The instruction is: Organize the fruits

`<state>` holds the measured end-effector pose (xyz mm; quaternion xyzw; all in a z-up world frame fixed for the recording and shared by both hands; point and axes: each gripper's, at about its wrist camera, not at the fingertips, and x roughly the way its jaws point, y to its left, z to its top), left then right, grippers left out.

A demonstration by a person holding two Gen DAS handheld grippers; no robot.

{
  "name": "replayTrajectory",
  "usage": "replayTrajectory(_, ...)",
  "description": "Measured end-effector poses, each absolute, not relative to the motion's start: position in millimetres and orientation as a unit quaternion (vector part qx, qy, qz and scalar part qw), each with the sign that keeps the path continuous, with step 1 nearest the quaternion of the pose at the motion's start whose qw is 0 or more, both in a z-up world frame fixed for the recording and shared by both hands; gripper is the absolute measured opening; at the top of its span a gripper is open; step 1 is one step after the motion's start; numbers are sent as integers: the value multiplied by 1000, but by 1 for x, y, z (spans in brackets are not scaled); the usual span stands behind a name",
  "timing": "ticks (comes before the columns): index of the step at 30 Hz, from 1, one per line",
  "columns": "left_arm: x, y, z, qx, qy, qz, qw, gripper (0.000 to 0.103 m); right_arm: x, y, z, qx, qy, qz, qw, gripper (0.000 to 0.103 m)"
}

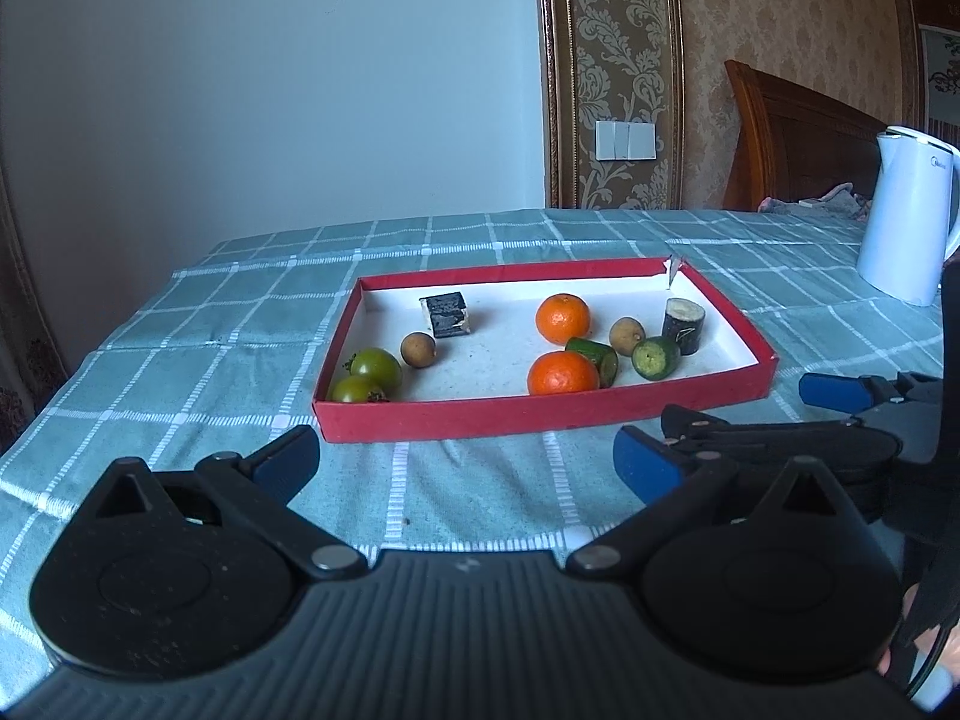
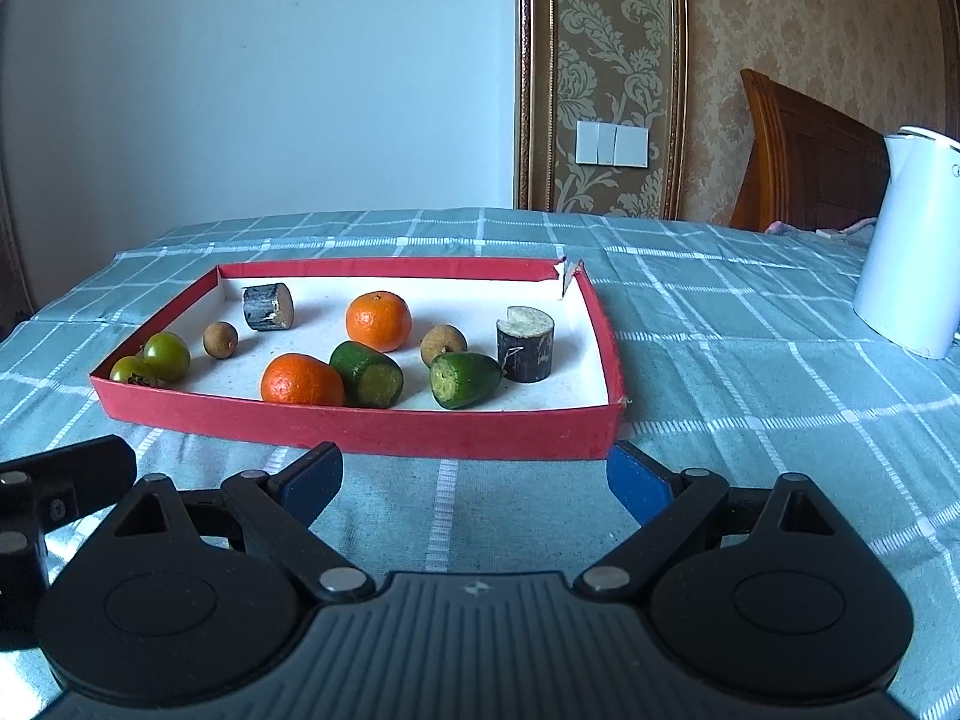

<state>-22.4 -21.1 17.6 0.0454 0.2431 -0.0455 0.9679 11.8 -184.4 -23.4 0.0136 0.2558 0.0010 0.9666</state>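
A red tray [image 1: 540, 414] [image 2: 360, 426] with a white floor lies on the checked tablecloth. In it are two oranges [image 1: 563, 318] [image 2: 379, 320], two green tomatoes [image 1: 376, 367] [image 2: 167, 355] at its left end, two brown longans [image 1: 417, 350] [image 2: 220, 339], two green cucumber pieces [image 1: 655, 357] [image 2: 465, 380] and two dark cane stubs [image 1: 683, 325] [image 2: 525, 343]. My left gripper [image 1: 465, 465] stands open just short of the tray's front wall, with only cloth between its fingers. To its right, my right gripper [image 2: 474, 483] [image 1: 756, 405] is open too and holds nothing.
A white kettle [image 1: 906, 222] [image 2: 912, 246] stands on the table at the far right. Behind it is a wooden headboard [image 1: 792, 138]. The tablecloth [image 2: 750, 360] runs bare to the right of the tray. The left gripper's finger [image 2: 66, 474] shows at the left edge.
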Motion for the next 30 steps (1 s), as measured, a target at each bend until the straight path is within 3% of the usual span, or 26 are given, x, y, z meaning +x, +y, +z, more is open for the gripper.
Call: replayTrajectory(30,-19,-21,12,51,229,-35,971,103,15,-181,-31,14,264,1,964,96)
